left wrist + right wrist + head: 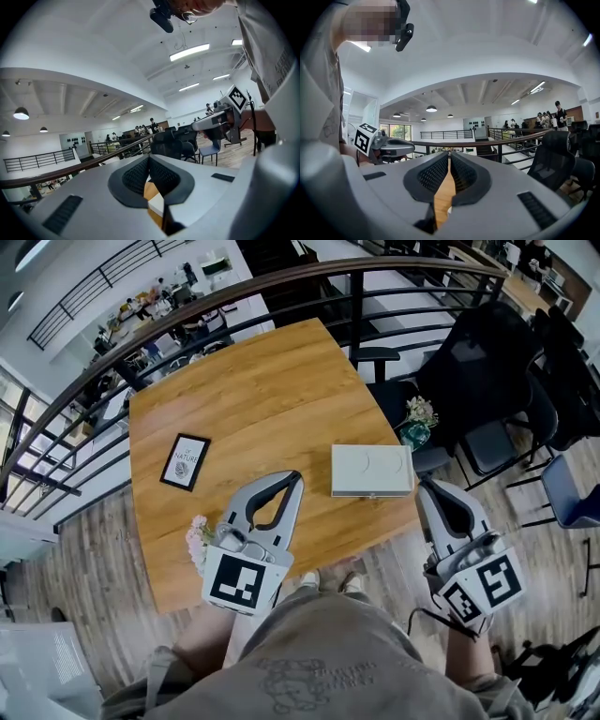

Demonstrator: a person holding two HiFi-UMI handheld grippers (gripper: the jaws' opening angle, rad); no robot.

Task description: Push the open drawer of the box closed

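A flat white box point(371, 471) lies on the wooden table point(253, 399) near its right front edge; no drawer stands out from it in the head view. My left gripper point(296, 476) hovers over the table's front, its tips just left of the box, jaws together and holding nothing. In the left gripper view the gripper's point(149, 158) pads meet, with a white corner point(157, 202) showing below them. My right gripper point(426, 486) is off the table's edge, near the box's front right corner. Its point(449, 159) jaws leave only a thin slit, with nothing in it.
A black framed card point(185, 461) lies on the table's left part. Pink flowers point(198, 540) sit by the front edge, and a small plant pot point(416, 426) stands beyond the right edge. Black chairs point(487, 371) and a railing point(281, 282) ring the far side.
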